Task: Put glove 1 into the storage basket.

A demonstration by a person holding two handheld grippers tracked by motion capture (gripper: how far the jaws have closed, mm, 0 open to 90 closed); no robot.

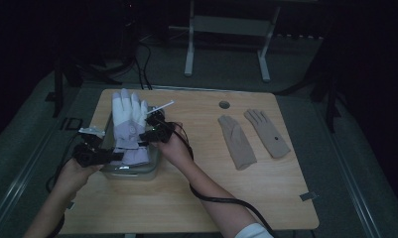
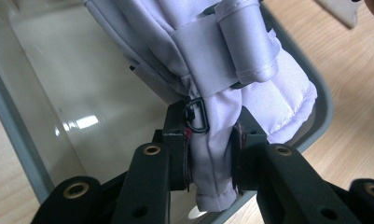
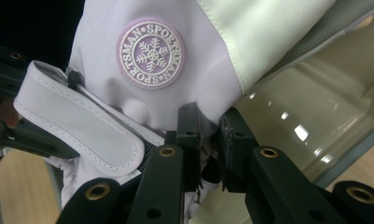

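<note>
**Operator:** Starting with the largest item — the wooden table (image 1: pixel 186 198), whose near half lies bare and whose rounded edges stand well clear of the work. On its left part sits a clear bin with a grey rim (image 1: pixel 129 171). I hold a lilac-and-white ski glove (image 1: pixel 128 126) over that bin, cuff toward me, fingers pointing away and overhanging the far rim.

**Observer:** And the grip?

**Operator:** My left gripper (image 1: pixel 95 153) is clamped on the cuff fabric; the left gripper view shows the pads pinching the lilac cloth (image 2: pixel 212 154) just below a small black buckle (image 2: pixel 196 115). My right gripper (image 1: pixel 157 131) is likewise closed on the glove, biting the cloth (image 3: pixel 205 154) beneath the round snowflake badge (image 3: pixel 150 52).

**Observer:** Progress?

**Operator:** As I judge it, this glove is about halfway in — carried to the bin, above it, not yet released. The bin's floor (image 2: pixel 82 84) looks bare under it. Two tan gloves (image 1: pixel 253 139) lie flat on the right of the table, untouched, well apart from the bin.

**Observer:** Room to move?

**Operator:** The bin walls are the tight spot: both grippers sit close to its rim, one at each long side. The glove looks longer than the opening, so its fingers may catch the far edge.
</note>
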